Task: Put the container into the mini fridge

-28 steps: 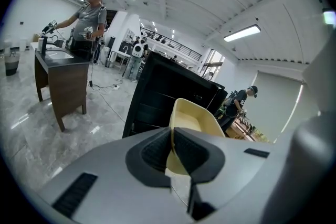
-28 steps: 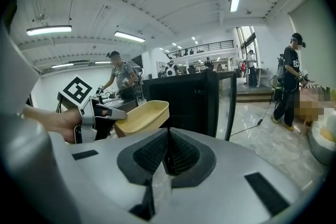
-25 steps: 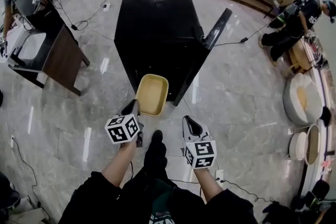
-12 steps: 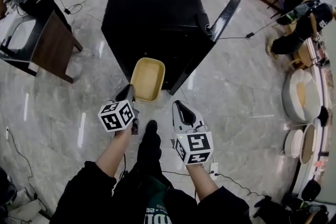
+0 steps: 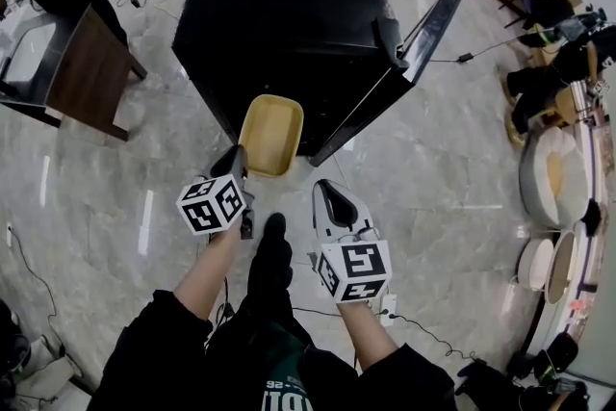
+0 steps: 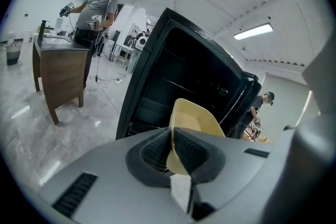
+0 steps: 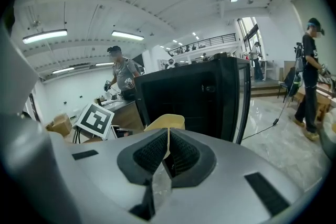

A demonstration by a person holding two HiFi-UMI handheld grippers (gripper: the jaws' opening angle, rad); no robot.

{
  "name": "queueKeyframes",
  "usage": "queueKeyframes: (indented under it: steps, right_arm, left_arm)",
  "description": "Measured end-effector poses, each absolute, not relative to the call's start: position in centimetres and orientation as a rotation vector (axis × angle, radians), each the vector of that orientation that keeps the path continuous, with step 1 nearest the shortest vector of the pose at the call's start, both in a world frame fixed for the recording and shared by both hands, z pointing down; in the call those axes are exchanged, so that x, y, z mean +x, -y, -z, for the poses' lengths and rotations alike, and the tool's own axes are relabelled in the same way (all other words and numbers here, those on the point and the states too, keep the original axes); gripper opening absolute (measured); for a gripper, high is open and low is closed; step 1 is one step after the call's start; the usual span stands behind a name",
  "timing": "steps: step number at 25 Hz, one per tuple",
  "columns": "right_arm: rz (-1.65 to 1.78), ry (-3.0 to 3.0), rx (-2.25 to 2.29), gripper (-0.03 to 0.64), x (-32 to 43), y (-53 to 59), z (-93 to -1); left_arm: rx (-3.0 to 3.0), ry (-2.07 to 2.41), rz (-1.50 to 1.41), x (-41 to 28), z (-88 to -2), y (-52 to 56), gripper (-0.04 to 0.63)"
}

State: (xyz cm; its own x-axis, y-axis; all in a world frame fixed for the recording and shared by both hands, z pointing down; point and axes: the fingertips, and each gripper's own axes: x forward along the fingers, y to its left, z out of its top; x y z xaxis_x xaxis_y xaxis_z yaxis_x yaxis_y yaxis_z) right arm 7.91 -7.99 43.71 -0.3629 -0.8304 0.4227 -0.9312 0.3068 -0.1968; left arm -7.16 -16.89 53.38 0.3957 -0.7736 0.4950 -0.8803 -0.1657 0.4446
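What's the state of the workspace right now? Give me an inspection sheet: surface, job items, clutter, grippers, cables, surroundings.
Surface: glossy marble floor.
Job's things: black mini fridge with its door swung open; yellow container held at the opening, apparently not yet inside.
Clutter: nothing seen by the fridge.
Grippers: left gripper shut on the container's near rim; right gripper shut, empty, apart from the container.
Cables: cable on the floor right of the door; another near the person's feet.
Surroundings: wooden table at left; people at the edges.
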Motion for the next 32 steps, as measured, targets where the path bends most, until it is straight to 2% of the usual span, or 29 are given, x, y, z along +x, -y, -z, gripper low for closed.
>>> queueKeyframes:
  steps: [19, 32]
  right_arm:
    - [-0.633, 2.303, 1.507, 0.035, 6.6, 12.3, -48.5]
    - [-0.657, 2.263, 1.505, 0.035, 7.2, 11.2, -51.0]
  left_arm:
    - [1.861, 1.511, -0.172, -8.7, -59.5, 24.1, 0.026]
    - [1.799, 1.555, -0.158, -8.4, -63.2, 27.6, 0.026]
